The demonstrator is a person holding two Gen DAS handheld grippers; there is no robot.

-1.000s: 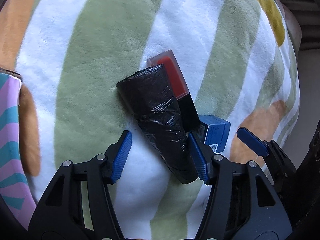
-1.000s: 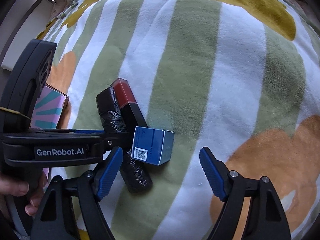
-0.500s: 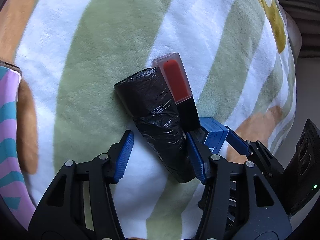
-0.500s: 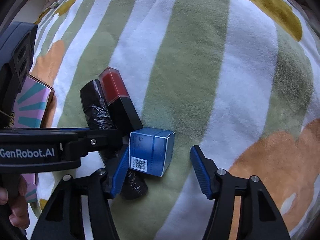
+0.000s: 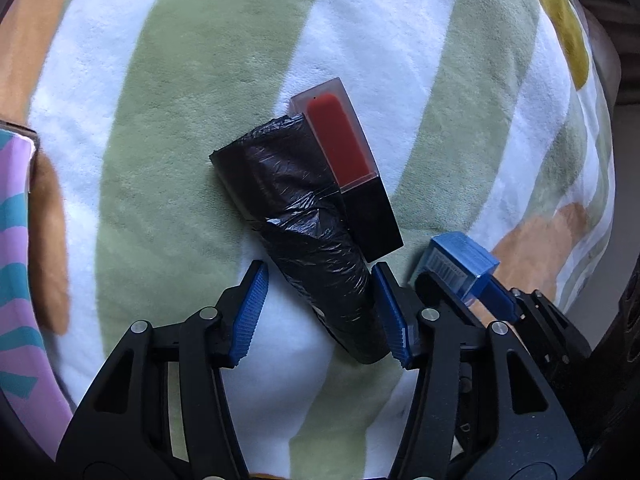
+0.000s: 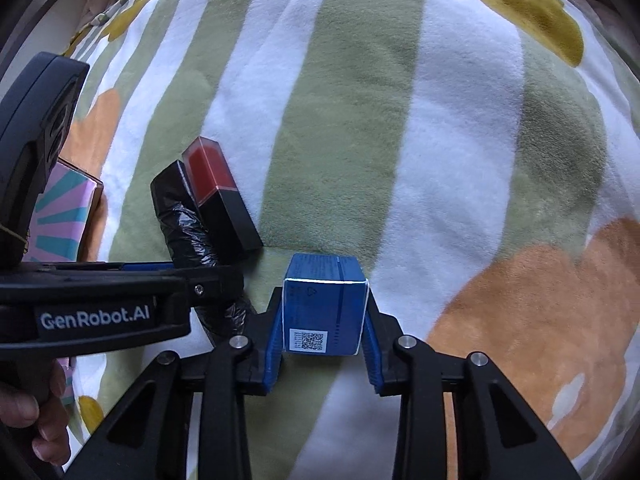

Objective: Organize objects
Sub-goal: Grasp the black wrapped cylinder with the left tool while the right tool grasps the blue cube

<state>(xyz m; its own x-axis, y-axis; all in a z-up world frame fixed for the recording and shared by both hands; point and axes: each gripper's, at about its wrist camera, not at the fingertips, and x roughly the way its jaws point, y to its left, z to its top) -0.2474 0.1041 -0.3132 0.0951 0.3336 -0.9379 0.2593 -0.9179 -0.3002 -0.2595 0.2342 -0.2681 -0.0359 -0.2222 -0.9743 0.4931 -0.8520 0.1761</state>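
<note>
A black roll of plastic bags (image 5: 308,224) lies on the striped blanket (image 5: 168,128), touching a red and black rectangular box (image 5: 352,172) on its right. My left gripper (image 5: 320,312) is open, its fingers on either side of the roll's near end. My right gripper (image 6: 324,340) is shut on a small blue box (image 6: 324,304) with a QR label. The blue box also shows in the left wrist view (image 5: 460,264). In the right wrist view the roll (image 6: 184,220) and the red and black box (image 6: 220,200) lie to the left.
A pink and teal patterned box (image 5: 16,264) sits at the left edge of the blanket; it also shows in the right wrist view (image 6: 64,216). The left gripper's body (image 6: 92,304) crosses the lower left of the right wrist view. The blanket's edge drops off at right (image 5: 600,160).
My right gripper closed on the blue box and turned it square to the camera, slightly away from the red and black box. My left gripper stayed open around the roll.
</note>
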